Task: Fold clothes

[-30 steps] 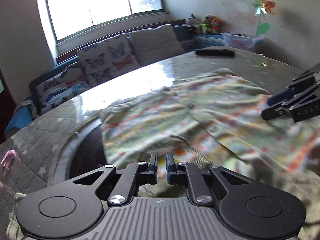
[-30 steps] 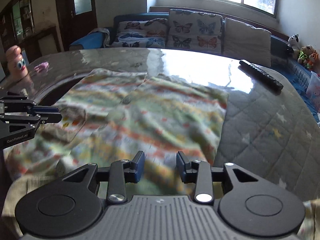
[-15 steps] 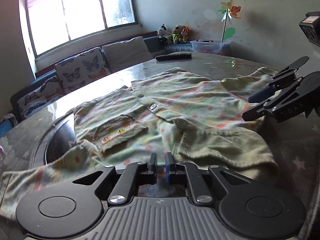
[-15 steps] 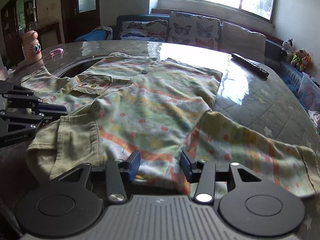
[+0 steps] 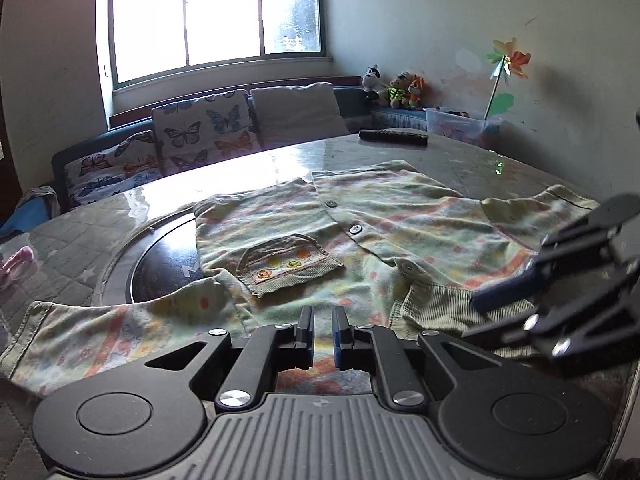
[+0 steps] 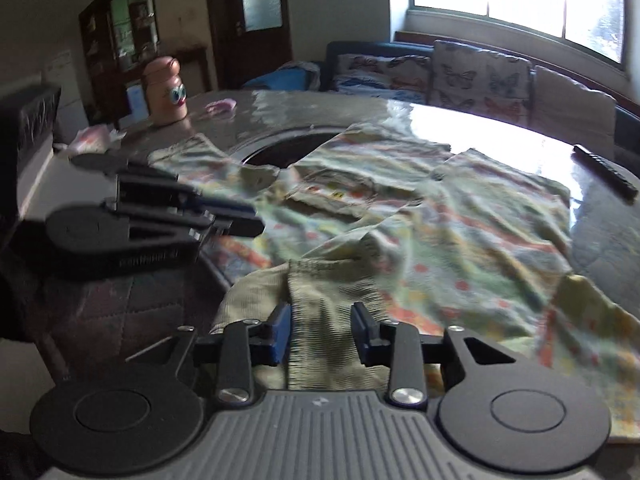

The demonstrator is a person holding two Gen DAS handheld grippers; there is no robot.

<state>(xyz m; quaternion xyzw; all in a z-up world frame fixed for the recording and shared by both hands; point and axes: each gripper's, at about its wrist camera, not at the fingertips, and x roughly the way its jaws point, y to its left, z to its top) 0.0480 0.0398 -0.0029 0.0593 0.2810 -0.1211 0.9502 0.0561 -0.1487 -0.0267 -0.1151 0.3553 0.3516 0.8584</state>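
Shirt [image 5: 400, 224] near hem hidden; left tongs [image 5: 323, 330] nearly shut — grip unclear; right tongs [image 6: 320, 332] closing, collar between.

A glossy round table [image 5: 248, 184] carries a patterned shirt [image 5: 400, 232] spread flat. A black remote [image 5: 394, 137] lies at the far edge. A peach-coloured figurine [image 6: 166, 92] stands far left.
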